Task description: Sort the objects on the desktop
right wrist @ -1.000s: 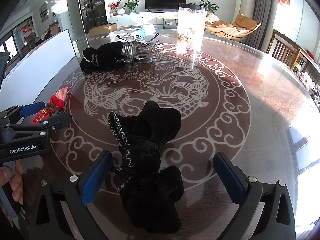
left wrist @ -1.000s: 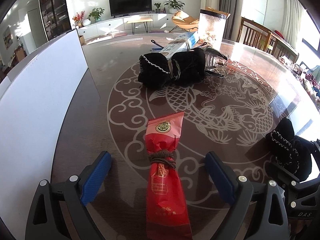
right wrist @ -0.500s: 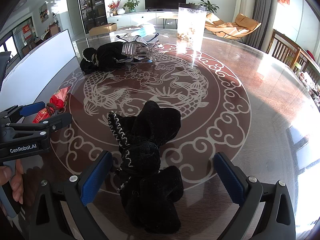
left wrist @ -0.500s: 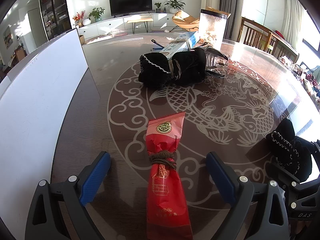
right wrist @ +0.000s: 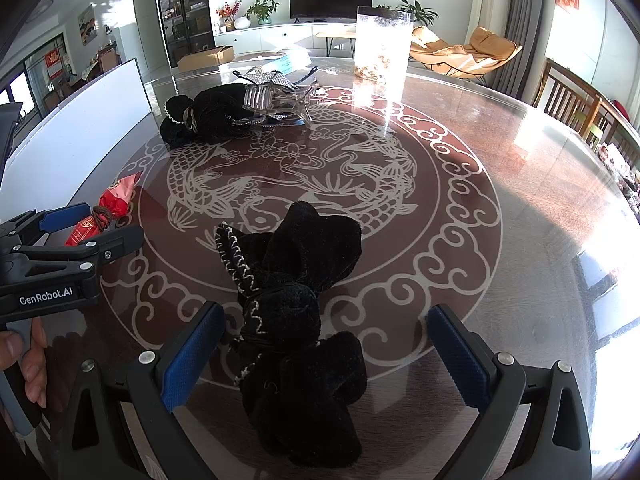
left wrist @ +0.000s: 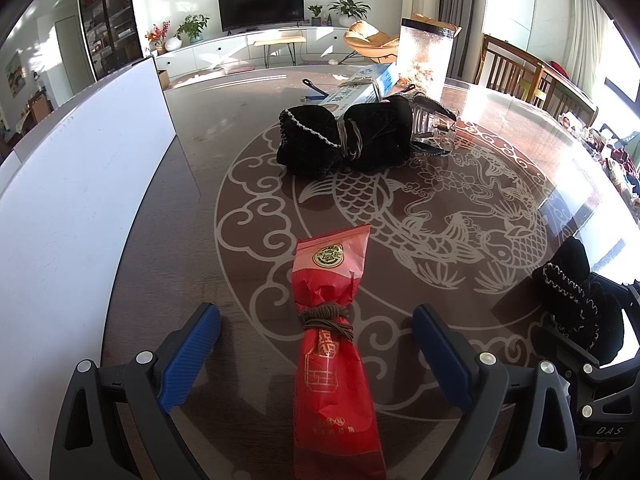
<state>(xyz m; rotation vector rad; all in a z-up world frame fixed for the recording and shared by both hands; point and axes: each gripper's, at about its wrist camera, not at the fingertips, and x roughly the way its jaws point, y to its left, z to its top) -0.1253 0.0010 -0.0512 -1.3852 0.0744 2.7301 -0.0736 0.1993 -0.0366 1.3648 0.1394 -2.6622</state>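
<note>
A red foil packet point(left wrist: 332, 344) tied round its middle with brown cord lies on the round table, lengthwise between the blue pads of my open left gripper point(left wrist: 316, 344); neither pad touches it. A black velvet pouch point(right wrist: 292, 308) with white stitching lies between the pads of my open right gripper point(right wrist: 326, 340), also untouched. In the left wrist view that pouch point(left wrist: 576, 292) shows at the right edge. The right wrist view shows the red packet point(right wrist: 108, 208) and the left gripper's fingers point(right wrist: 92, 240) at far left.
Across the table lie a second tied black pouch point(left wrist: 348, 140), a clear hair claw point(right wrist: 276, 100), a blue-white box point(left wrist: 360, 88) and a tall clear container point(right wrist: 382, 48). A white board point(left wrist: 72, 200) stands along the left. Wooden chairs point(right wrist: 580, 100) line the right side.
</note>
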